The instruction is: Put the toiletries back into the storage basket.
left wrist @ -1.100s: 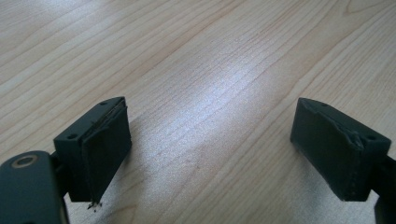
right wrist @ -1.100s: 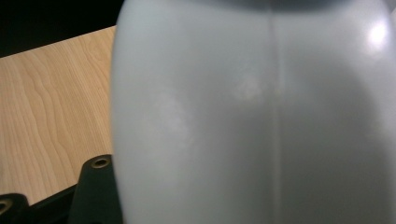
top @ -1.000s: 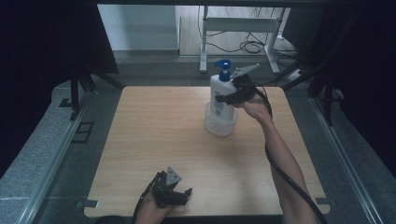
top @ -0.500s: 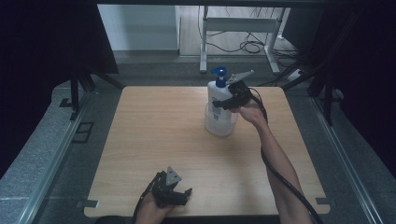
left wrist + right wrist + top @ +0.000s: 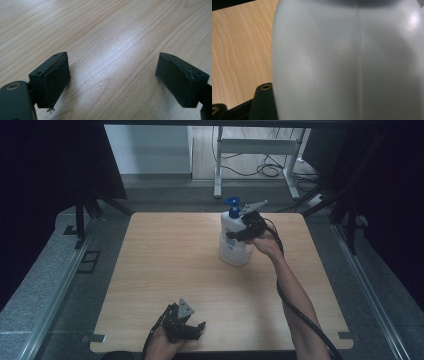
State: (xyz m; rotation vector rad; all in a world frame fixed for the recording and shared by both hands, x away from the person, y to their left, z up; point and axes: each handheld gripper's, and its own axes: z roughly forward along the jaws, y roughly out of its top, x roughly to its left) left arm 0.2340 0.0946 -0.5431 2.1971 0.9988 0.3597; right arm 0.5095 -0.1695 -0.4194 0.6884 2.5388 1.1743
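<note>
Pump bottle (image 5: 234, 242) stands upright on the desk (image 5: 170, 270), long axis vertical, blue pump head (image 5: 231, 203) on top; our right hand-held gripper (image 5: 243, 227) clamps its upper body. Our left hand-held gripper (image 5: 186, 324) rests released, well apart, nearer us.

My right gripper (image 5: 239, 234) hides part of the bottle (image 5: 231, 245); in my right gripper view the bottle (image 5: 352, 62) is blurred, its top and base cut off, covering my jaws.
</note>
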